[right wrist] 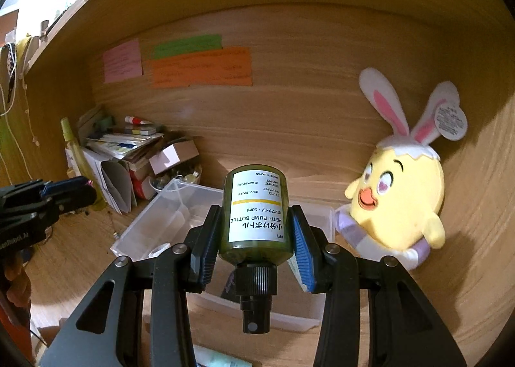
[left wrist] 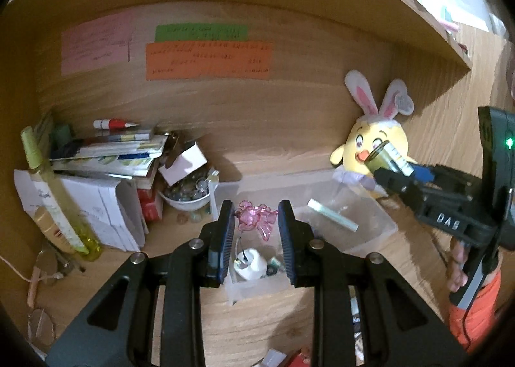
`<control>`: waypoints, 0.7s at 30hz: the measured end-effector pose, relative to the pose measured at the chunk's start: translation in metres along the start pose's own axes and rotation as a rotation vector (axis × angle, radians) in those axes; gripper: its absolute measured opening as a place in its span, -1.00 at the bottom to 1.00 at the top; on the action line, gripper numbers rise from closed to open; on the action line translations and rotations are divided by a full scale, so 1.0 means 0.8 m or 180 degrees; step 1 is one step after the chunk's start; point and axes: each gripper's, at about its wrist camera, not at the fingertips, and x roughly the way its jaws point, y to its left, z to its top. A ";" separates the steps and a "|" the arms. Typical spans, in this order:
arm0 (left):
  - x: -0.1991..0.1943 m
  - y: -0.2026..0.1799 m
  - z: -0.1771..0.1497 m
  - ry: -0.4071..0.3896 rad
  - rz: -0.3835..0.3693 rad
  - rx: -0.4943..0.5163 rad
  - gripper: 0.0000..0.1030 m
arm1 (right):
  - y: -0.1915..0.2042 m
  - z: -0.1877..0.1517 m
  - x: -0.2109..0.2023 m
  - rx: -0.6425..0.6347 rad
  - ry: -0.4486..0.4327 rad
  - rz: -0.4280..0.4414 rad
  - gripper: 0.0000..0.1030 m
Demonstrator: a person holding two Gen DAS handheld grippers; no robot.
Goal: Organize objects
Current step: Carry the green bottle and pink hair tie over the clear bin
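Note:
My left gripper [left wrist: 256, 206] is shut on a clear pink charm [left wrist: 257, 222]; a thin chain hangs from it. In the right wrist view the left gripper [right wrist: 80, 188] hangs at the left, above the desk. My right gripper [right wrist: 256, 207] is shut on a small green pump bottle [right wrist: 257, 215] with a white label, its black cap toward the camera. In the left wrist view the right gripper [left wrist: 383, 170] holds the bottle [left wrist: 386, 154] in front of a yellow plush chick [left wrist: 389, 135]. A clear plastic box [left wrist: 376, 225] lies under both grippers, with a pale green tube [left wrist: 331, 219] inside.
The plush chick [right wrist: 396, 199] with bunny ears leans in the right corner. Stacked books and papers [left wrist: 106, 154], a bowl of glass beads [left wrist: 186, 196] and a yellow-green spray bottle [left wrist: 58, 193] crowd the left. Glasses [left wrist: 48, 264] lie at the desk's front left. A shelf runs overhead.

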 end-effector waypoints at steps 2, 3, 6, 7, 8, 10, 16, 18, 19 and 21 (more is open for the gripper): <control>0.005 0.000 0.005 0.0000 -0.0019 -0.0026 -0.48 | 0.002 0.004 0.004 -0.0020 0.0004 -0.0004 -0.25; 0.006 0.000 0.006 0.0003 -0.0021 -0.0034 -0.48 | 0.003 0.006 0.007 -0.0023 0.0010 0.0002 -0.25; 0.017 -0.003 0.009 0.0037 -0.0026 -0.0047 -0.48 | 0.004 0.008 0.016 -0.0022 0.0047 0.0017 -0.25; 0.022 -0.004 0.010 0.0057 -0.0021 -0.0049 -0.48 | 0.004 0.008 0.020 -0.0030 0.0061 0.0009 -0.25; 0.025 -0.004 0.009 0.0070 -0.0021 -0.0046 -0.48 | 0.006 0.009 0.025 -0.0048 0.0081 -0.0008 -0.25; 0.035 -0.007 0.009 0.0113 -0.0021 -0.0037 -0.48 | 0.006 0.010 0.035 -0.0075 0.0127 -0.0031 -0.25; 0.059 -0.013 0.005 0.0234 0.0004 -0.0012 -0.48 | -0.003 0.002 0.065 0.0008 0.0290 -0.0024 -0.25; 0.068 -0.012 0.002 0.0278 0.0010 -0.0023 -0.48 | -0.008 -0.002 0.075 0.0058 0.0349 -0.0005 -0.25; 0.072 -0.011 0.002 0.0303 0.0007 -0.0034 -0.48 | -0.010 -0.004 0.080 0.0076 0.0380 -0.0007 -0.25; 0.079 -0.009 -0.001 0.0347 0.0007 -0.0057 -0.48 | -0.016 -0.009 0.089 0.0104 0.0440 -0.0025 -0.25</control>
